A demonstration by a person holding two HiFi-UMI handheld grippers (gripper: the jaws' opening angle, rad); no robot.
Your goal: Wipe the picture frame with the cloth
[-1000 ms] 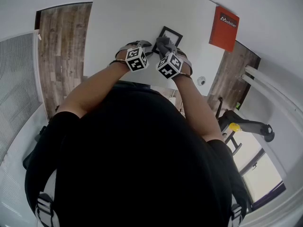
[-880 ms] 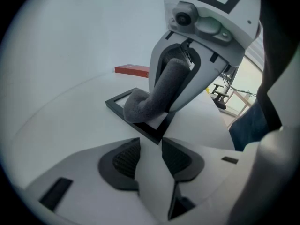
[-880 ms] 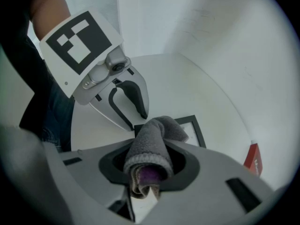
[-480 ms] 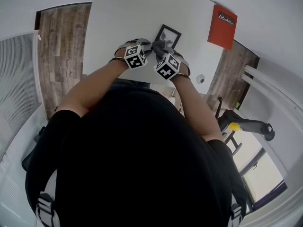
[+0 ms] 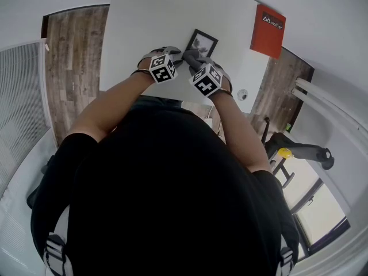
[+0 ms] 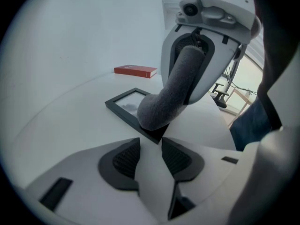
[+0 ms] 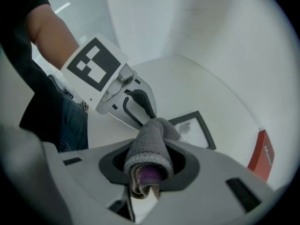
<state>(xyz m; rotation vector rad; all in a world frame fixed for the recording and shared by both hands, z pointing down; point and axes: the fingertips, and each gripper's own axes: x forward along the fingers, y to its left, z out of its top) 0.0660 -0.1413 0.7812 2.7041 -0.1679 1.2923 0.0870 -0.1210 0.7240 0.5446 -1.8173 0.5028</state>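
Surface: a white table (image 6: 65, 121), with the person bent over it in a dark top, both forearms stretched out.
Picture frame: a black picture frame (image 6: 121, 108) lies flat on the surface, well in from its edges, with a pale picture under the glass.
Cloth: a grey cloth (image 7: 149, 146), rolled into a thick bundle, with a purple layer showing at its cut end.
Right gripper: the right gripper (image 7: 150, 165) has its jaws clamped round the cloth. The roll sticks out past the tips, and its rounded end sits on the frame corner nearest the person.
Left gripper: the left gripper (image 6: 151, 144) has its dark ribbed pads a little apart, with only bare white surface between them. Its tips sit just short of the same frame corner, close beside the cloth. From here I cannot tell whether they touch the frame.
Grippers together: the two stand side by side, nearly touching, their marker cubes facing up.
Red box: a flat red box (image 5: 267, 30) with white lettering lies beyond the frame, near the far right edge of the surface and well apart from the frame.
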